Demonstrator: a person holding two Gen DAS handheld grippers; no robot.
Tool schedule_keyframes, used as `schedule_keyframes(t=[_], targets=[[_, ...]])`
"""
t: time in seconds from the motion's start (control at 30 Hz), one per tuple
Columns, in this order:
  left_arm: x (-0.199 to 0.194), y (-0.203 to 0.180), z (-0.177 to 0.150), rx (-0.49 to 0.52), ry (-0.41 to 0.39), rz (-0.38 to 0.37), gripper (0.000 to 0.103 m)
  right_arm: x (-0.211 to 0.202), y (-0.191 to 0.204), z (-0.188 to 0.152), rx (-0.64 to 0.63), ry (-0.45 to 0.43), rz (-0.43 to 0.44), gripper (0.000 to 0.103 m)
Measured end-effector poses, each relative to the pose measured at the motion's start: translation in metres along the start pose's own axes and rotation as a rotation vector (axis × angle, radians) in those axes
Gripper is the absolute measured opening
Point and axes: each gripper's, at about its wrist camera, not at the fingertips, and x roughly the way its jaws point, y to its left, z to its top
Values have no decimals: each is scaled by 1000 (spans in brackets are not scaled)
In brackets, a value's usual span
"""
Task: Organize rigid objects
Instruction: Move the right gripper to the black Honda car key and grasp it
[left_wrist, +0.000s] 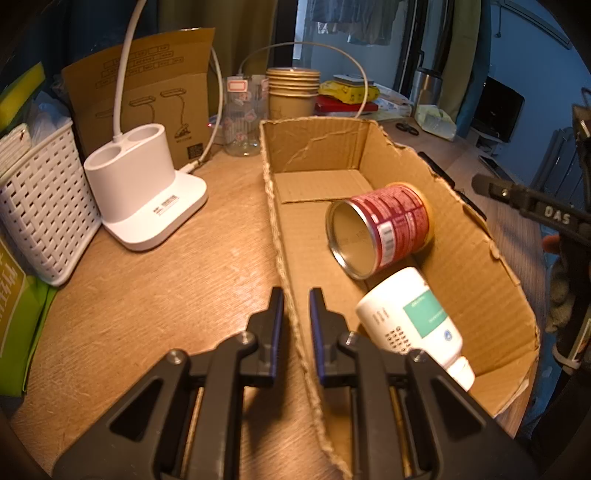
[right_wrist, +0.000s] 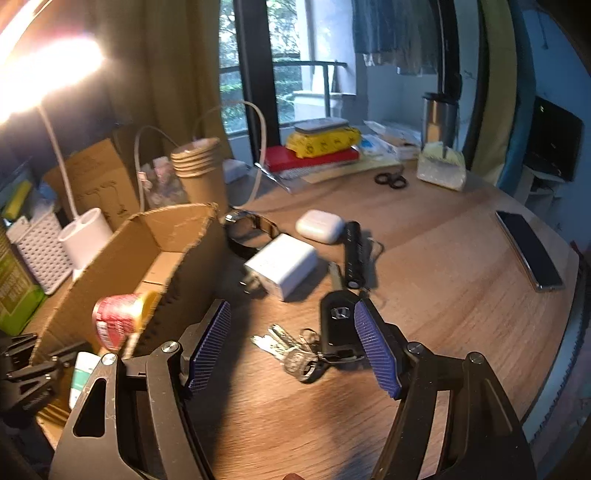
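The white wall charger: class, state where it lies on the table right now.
In the right wrist view the white wall charger lies mid-table, right of the cardboard box, with the earbud case behind it and the black flashlight on its right.

red can (left_wrist: 384, 227) – on side | white bottle (left_wrist: 413, 325) – lying beside it | both in cardboard box (left_wrist: 476, 236)

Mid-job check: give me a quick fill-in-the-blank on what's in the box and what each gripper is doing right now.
The cardboard box holds a red can and a white ____.
The left gripper is clamped on the box's ____.
The right gripper's fingers are ____.
Between them lies a car key with a bunch of ____.

Missing: bottle; wall; open; keys
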Motion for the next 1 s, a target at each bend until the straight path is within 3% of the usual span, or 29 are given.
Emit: schedule_keyframes(t=[0.6, 0.87, 1.0], targets=[[0, 0, 0, 0, 0, 0, 15, 50, -23, -4, 33, 117, -83, 71], [0, 0, 0, 0, 0, 1, 15, 62, -27, -4, 44, 172, -91, 43], [0, 0, 0, 0, 0, 0, 15, 62, -27, -4, 37, 172, -92, 39]])
